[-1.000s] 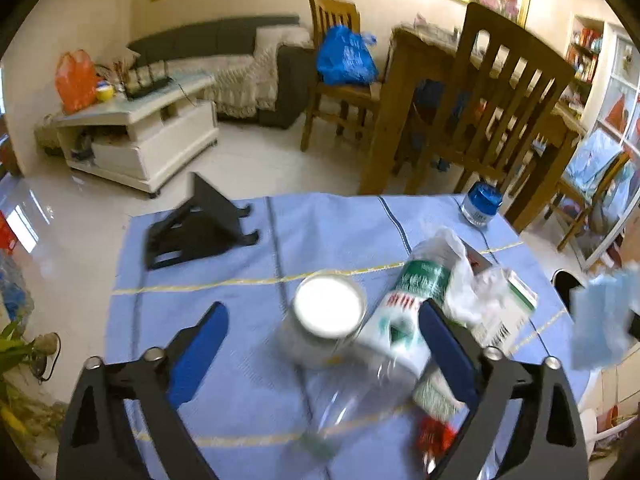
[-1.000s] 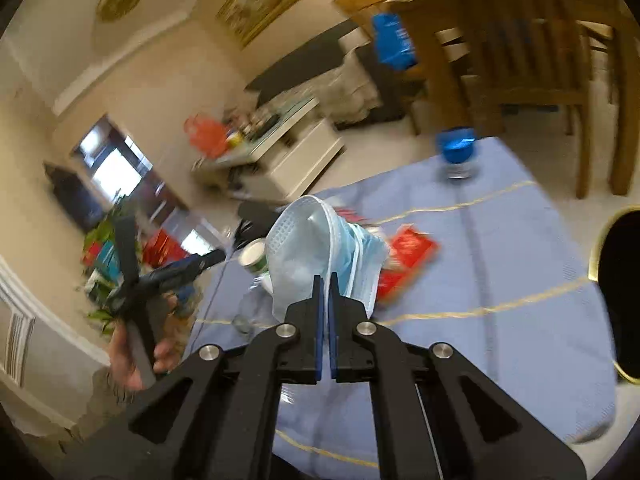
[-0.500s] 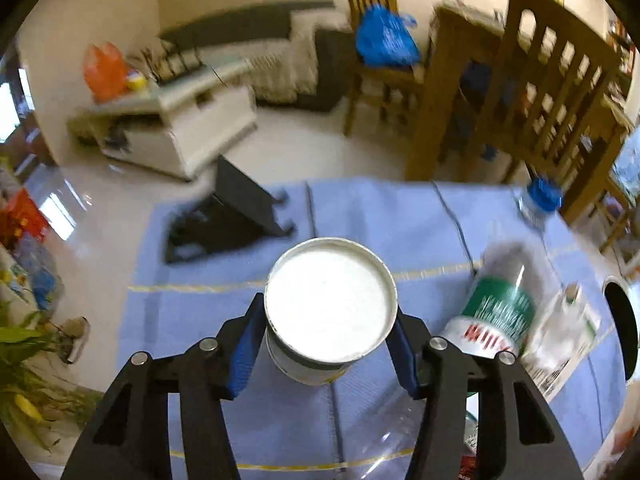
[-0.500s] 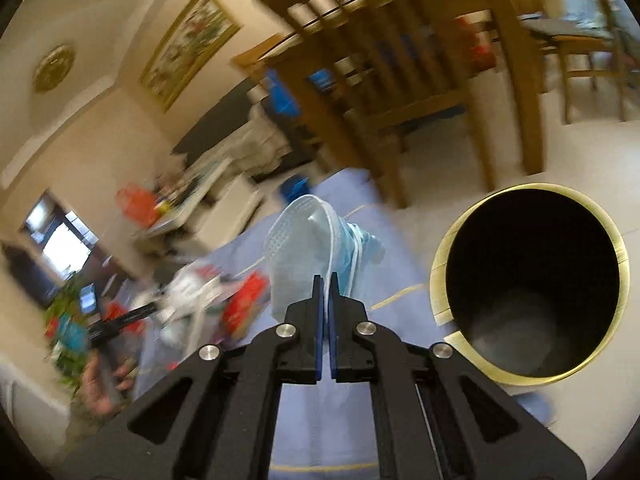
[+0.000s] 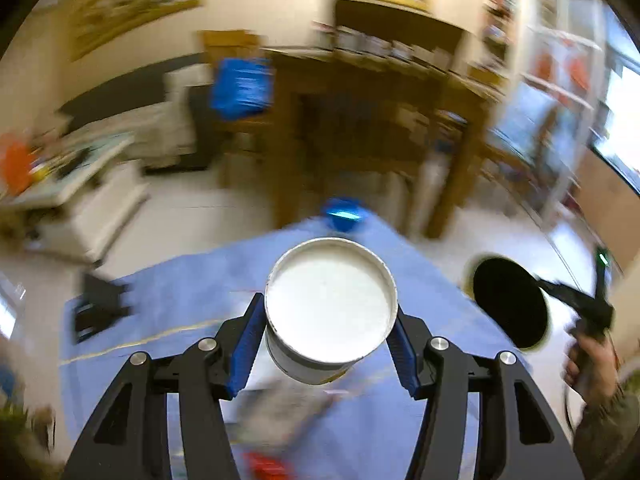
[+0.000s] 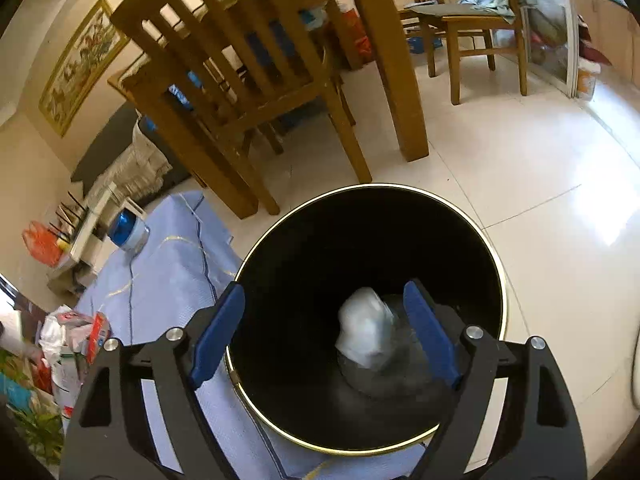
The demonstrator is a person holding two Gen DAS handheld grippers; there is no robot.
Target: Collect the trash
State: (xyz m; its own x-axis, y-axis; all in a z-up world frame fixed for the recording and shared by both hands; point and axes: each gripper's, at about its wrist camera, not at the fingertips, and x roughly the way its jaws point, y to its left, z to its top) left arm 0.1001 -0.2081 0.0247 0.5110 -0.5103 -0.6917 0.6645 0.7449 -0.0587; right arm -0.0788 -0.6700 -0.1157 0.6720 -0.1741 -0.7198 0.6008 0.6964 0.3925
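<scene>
My left gripper is shut on a white round cup and holds it above the blue cloth. My right gripper is open over the black bin with a gold rim. A pale face mask lies inside the bin, free of the fingers. The bin also shows in the left wrist view at the right, beside the table. More trash lies on the cloth at the left of the right wrist view.
A blue-capped jar stands at the cloth's far edge, also in the left wrist view. A black stand sits on the cloth's left. Wooden chairs and a table stand beyond the bin. The left view is motion-blurred.
My left gripper closed on the cup, lifted it and swung right. My right gripper carried the mask over the bin, opened, and the mask dropped in.
</scene>
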